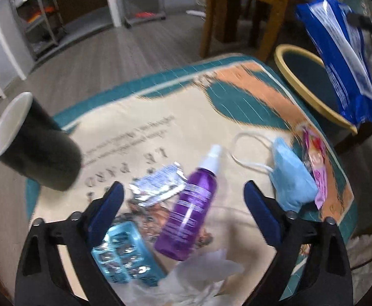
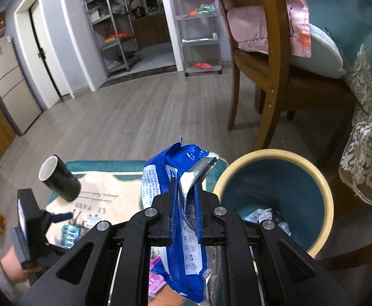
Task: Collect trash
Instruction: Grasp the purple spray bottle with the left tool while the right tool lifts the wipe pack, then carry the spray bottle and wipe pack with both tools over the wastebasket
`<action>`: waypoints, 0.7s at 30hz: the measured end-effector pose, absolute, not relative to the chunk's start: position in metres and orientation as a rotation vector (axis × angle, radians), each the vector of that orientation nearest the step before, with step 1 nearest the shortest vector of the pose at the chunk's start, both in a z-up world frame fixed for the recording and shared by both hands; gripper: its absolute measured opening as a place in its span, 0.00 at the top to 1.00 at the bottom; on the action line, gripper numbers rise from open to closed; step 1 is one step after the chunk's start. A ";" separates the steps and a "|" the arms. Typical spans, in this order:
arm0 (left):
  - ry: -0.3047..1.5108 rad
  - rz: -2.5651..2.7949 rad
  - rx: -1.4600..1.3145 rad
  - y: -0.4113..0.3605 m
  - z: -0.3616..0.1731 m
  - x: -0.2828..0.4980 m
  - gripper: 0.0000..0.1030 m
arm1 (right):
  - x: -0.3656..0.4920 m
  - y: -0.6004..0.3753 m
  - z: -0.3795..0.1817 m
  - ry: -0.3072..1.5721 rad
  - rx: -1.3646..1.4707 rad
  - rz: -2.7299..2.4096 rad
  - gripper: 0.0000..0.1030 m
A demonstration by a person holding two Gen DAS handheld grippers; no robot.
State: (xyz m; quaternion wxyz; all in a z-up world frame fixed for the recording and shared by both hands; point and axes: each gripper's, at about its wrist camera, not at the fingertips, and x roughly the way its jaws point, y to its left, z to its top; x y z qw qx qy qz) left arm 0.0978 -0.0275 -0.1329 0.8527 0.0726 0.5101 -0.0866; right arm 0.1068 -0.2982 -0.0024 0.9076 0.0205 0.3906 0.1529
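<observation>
My right gripper point(image 2: 184, 182) is shut on a blue and silver wrapper point(image 2: 178, 173), held in the air left of the round bin point(image 2: 323, 191); the wrapper point(image 1: 338, 58) and bin point(image 1: 300, 86) also show in the left wrist view. My left gripper point(image 1: 183, 191) is open above the mat point(image 1: 135, 127), over a purple spray bottle point(image 1: 188, 211). Around it lie a silver foil wrapper point(image 1: 157, 186), a blue blister pack point(image 1: 124, 257), a blue face mask point(image 1: 293, 176), a pink packet point(image 1: 318, 168) and white plastic point(image 1: 206, 275). A black paper cup point(image 1: 35, 145) lies tipped at the left.
The bin holds some trash point(image 2: 265, 216). A wooden chair point(image 2: 267, 58) with pink cloth stands behind it. A blue tablecloth point(image 2: 364, 127) hangs at the right. Metal shelf carts point(image 2: 201, 25) stand across the wood floor.
</observation>
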 end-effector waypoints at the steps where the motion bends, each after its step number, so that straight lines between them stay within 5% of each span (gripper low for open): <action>1: 1.088 -0.188 0.170 -0.031 -0.137 0.098 0.18 | 0.108 -0.299 -0.004 0.808 0.039 0.314 0.87; 13: 1.232 -0.197 0.202 -0.029 -0.165 0.102 0.62 | 0.114 -0.301 -0.011 0.822 0.032 0.303 0.87; 21: 1.148 -0.232 0.213 -0.038 -0.136 0.103 0.69 | 0.115 -0.302 -0.011 0.814 0.026 0.299 0.87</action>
